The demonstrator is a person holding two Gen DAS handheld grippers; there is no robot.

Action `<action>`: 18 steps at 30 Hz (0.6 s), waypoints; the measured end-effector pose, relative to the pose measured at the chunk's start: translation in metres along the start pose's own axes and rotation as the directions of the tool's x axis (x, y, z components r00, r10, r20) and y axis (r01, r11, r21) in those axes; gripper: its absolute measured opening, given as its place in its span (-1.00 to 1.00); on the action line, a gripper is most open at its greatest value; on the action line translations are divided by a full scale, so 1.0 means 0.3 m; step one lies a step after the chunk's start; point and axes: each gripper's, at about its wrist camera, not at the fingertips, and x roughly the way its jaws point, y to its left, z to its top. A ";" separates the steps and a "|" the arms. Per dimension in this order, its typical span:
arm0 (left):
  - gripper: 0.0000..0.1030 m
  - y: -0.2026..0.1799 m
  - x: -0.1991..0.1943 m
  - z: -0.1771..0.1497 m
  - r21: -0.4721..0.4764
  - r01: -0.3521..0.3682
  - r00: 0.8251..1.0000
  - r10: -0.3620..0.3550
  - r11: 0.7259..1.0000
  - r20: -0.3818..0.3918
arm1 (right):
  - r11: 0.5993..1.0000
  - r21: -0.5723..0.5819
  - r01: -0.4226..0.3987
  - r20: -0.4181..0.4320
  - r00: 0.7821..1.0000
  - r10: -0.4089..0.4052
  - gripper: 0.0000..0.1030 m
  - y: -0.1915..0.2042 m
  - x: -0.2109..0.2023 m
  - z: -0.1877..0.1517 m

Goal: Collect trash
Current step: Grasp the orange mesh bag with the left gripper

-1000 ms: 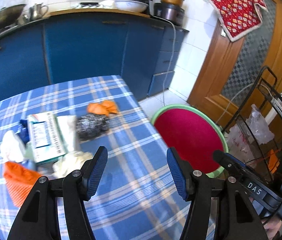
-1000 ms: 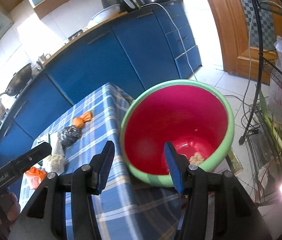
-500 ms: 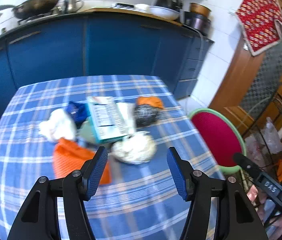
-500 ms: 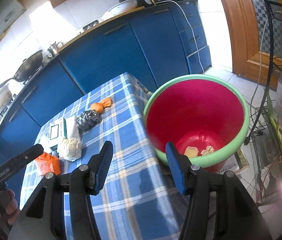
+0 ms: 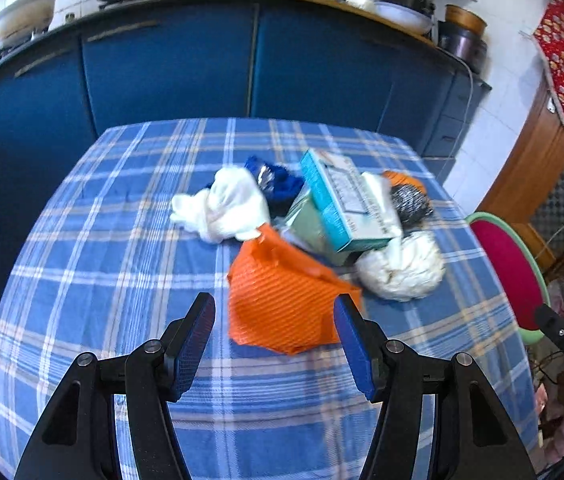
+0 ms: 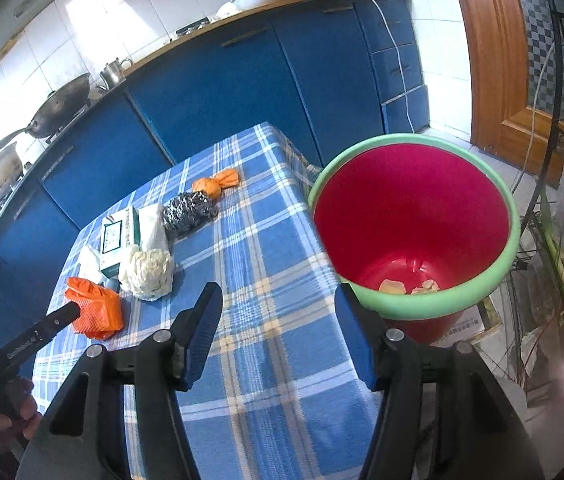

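Observation:
A pile of trash lies on the blue checked tablecloth (image 5: 122,240): an orange mesh bag (image 5: 286,304), a white cloth (image 5: 226,208), a blue wrapper (image 5: 278,180), a teal box (image 5: 342,200), steel wool (image 5: 412,204) and a white crumpled bag (image 5: 402,264). My left gripper (image 5: 274,304) is open, and the orange mesh bag (image 6: 96,312) sits just ahead between its fingertips, not pressed. My right gripper (image 6: 278,320) hovers over the table's corner beside the red bin (image 6: 410,208). Its jaws are opening with nothing between them. Two scraps (image 6: 392,286) lie in the bin.
The bin with its green rim (image 5: 510,268) stands on the floor off the table's right edge. Blue cabinets (image 5: 170,56) run behind the table. A wire rack (image 6: 562,184) with bags stands right of the bin, next to a wooden door (image 6: 494,40).
My left gripper has swung from the bin side over to the trash pile, bringing the orange mesh bag between its fingertips. My right gripper's jaws have widened and it has shifted a little away from the bin.

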 end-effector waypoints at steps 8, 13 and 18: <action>0.24 -0.016 0.072 -0.022 0.029 0.031 0.999 -0.030 0.999 -0.020 | 0.999 -0.023 0.025 -0.018 1.000 -0.025 0.35 0.046 0.027 -0.016; 0.24 0.000 0.120 -0.014 0.013 0.061 0.998 -0.060 0.998 -0.033 | 0.998 -0.034 0.047 -0.027 0.998 -0.048 0.35 0.071 0.042 -0.018; 0.24 0.026 0.144 -0.018 -0.020 0.106 0.993 -0.107 0.994 -0.051 | 0.996 -0.071 0.057 -0.040 0.997 -0.060 0.35 0.122 0.063 -0.019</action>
